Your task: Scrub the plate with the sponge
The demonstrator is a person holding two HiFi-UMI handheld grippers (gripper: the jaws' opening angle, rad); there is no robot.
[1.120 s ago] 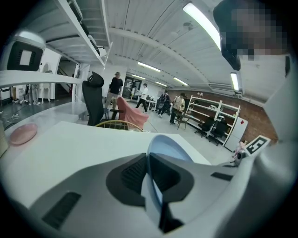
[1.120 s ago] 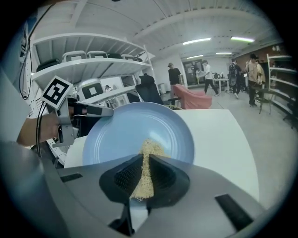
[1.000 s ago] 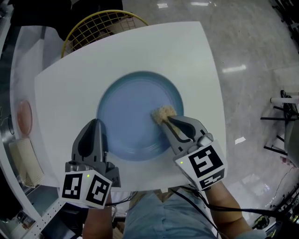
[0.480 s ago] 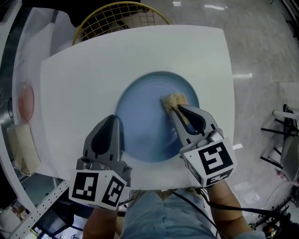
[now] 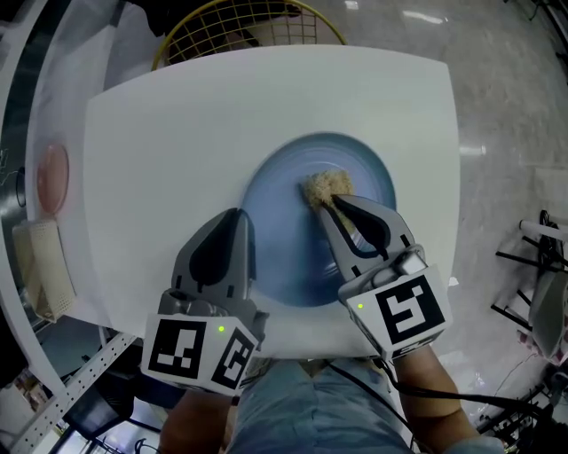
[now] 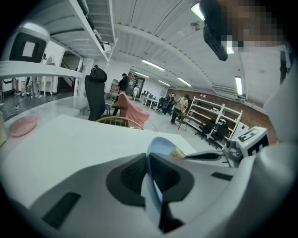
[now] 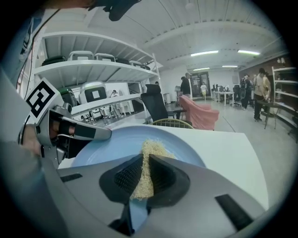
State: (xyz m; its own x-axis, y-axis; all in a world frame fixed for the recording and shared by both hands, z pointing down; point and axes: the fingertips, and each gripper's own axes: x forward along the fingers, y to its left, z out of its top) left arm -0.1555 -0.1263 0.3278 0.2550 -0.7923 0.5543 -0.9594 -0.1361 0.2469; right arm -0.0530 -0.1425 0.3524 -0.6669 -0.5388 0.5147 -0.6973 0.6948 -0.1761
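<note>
A round blue plate (image 5: 284, 257) lies on the white table (image 5: 160, 142). My left gripper (image 5: 234, 223) is shut on the plate's near-left rim; in the left gripper view the rim (image 6: 160, 145) runs edge-on between its jaws. My right gripper (image 5: 331, 206) is shut on a tan fibrous sponge (image 5: 326, 186), which presses on the plate a little beyond its middle. The right gripper view shows the sponge (image 7: 150, 151) pinched between the jaws over the plate (image 7: 107, 144), with the left gripper (image 7: 79, 132) at the left.
A yellow wire basket (image 5: 240, 25) stands past the table's far edge. A pink dish (image 5: 51, 173) and a beige block (image 5: 40, 266) rest on a counter to the left. Shiny floor lies right of the table, with a black stand (image 5: 541, 239).
The right gripper has slid the sponge from the plate's right side toward its middle. The left gripper keeps its hold on the rim. The head camera has shifted.
</note>
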